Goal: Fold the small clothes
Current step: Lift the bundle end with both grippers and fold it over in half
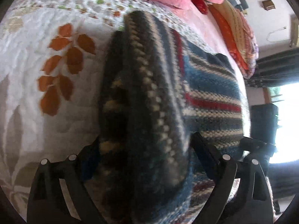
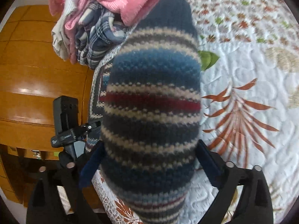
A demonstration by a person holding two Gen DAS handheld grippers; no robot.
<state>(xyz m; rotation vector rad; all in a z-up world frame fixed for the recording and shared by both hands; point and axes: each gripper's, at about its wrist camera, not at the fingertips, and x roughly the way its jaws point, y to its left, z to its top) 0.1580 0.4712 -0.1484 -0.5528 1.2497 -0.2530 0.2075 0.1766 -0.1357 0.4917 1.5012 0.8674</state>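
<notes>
Left tool [image 1: 143, 158] and right tool [image 2: 149, 160], each clamped on a bunched edge of the blue, red and cream striped knitted garment [image 1: 205, 85] raised over the white leaf-print quilted bed [image 1: 37, 97]; soft, thick, stretchy knit, probably best held by its edges.

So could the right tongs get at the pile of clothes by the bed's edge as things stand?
Probably not yet. The right tongs are shut on the striped knitted garment, which bulges between the fingers and hangs in front of the pile of clothes. They would have to release it first.
</notes>
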